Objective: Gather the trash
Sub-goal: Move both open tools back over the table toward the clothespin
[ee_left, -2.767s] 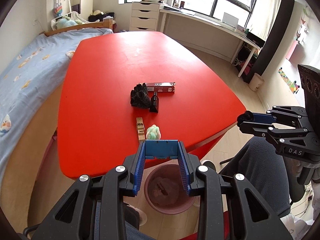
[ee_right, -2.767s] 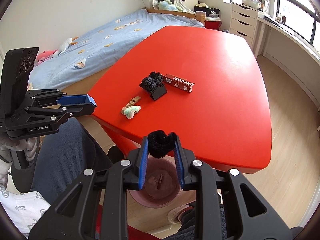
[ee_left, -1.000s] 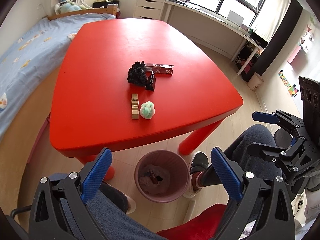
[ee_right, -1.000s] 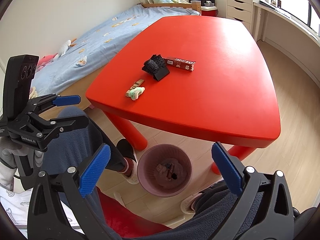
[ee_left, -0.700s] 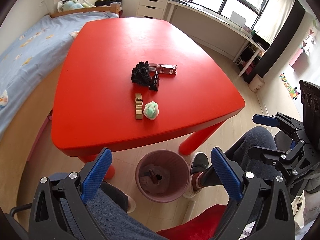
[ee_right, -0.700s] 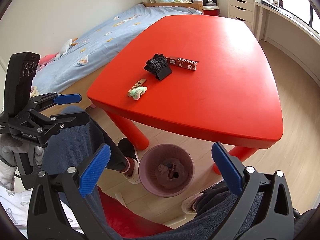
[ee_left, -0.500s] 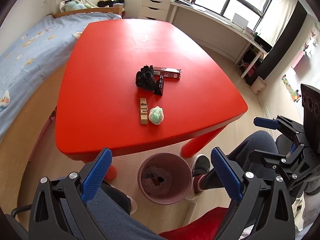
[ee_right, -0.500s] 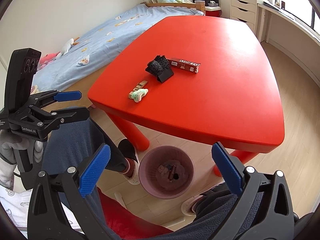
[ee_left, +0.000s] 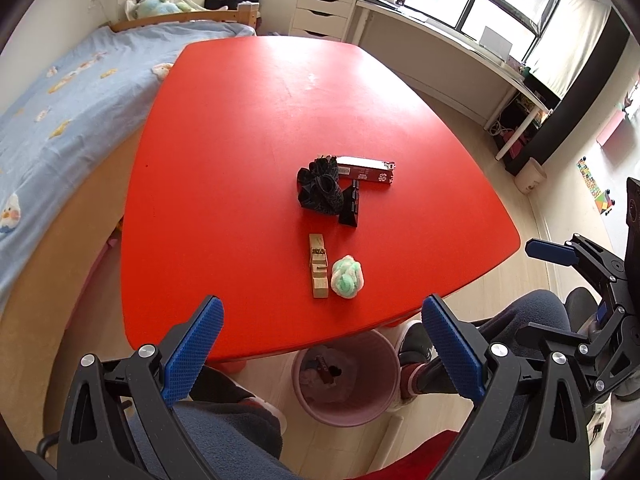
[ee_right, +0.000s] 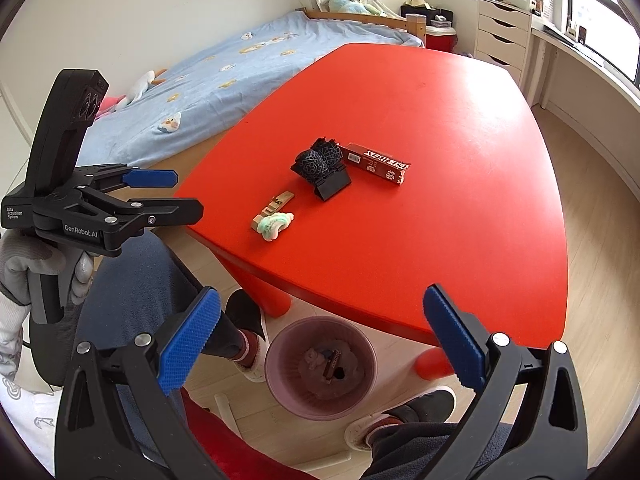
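Left gripper (ee_left: 322,344) spread wide and empty, blue pads (ee_left: 194,350) apart, held low off the near edge of the red table (ee_left: 248,128); seen side-on in the right view (ee_right: 176,196), gripped by a gloved hand (ee_right: 36,264). Beyond and between its pads, on the tabletop near the front edge: wooden clothespin (ee_left: 318,266) lying flat, pale green-and-white wad (ee_left: 347,278) touching its right side. Farther back, well apart from both claws: crumpled black mesh (ee_left: 319,192), black binder clip (ee_left: 350,209) against its right side, dark red box (ee_left: 366,170) just behind. Pink waste bin (ee_left: 346,378) on the floor under the table's near edge, below the gap between the left pads, holding crumpled scraps and a small dark red piece; contents hard to make out. Right gripper (ee_right: 320,340) likewise released and empty, pads (ee_right: 188,342) wide, the bin (ee_right: 320,368) directly between them below, the trash on the table well ahead. Blue bedspread (ee_right: 224,64) left of the table, white drawers (ee_left: 322,8) behind. Person's knees in dark trousers, and shoes beside the bin, partly cut off by the gripper frames; table legs mostly hidden.
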The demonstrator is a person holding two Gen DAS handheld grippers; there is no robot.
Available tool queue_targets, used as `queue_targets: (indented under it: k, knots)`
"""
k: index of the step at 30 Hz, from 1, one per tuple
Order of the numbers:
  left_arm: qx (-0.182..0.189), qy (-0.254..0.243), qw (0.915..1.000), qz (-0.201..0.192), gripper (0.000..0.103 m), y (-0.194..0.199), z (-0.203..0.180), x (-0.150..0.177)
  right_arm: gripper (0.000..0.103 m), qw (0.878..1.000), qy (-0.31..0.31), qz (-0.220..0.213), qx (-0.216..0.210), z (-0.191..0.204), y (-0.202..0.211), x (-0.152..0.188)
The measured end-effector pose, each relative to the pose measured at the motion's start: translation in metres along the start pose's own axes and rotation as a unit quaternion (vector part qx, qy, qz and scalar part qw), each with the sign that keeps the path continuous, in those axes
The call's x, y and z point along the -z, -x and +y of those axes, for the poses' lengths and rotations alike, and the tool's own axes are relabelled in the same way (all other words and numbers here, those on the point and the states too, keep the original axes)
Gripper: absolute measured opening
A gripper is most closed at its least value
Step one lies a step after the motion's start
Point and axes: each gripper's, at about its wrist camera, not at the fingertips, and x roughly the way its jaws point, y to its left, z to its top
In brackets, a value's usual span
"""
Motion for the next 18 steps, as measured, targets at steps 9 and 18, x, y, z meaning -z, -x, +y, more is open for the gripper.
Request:
queue_targets:
  k: [9, 18]
  knots:
    - [-0.02, 0.001, 0.999, 0.04, 0.095, -0.038, 0.007, -0.028, 0.099, 0.999, 0.039, 0.013, -0.012, 0.004, -0.027, -0.022]
    - [-0.056, 0.005, 0.9951, 0.081, 0.095, -0.079, 0.01, -0.042, 0.099, 0.999, 0.043, 0.027, -0.014, 0.001, -0.048, -0.033]
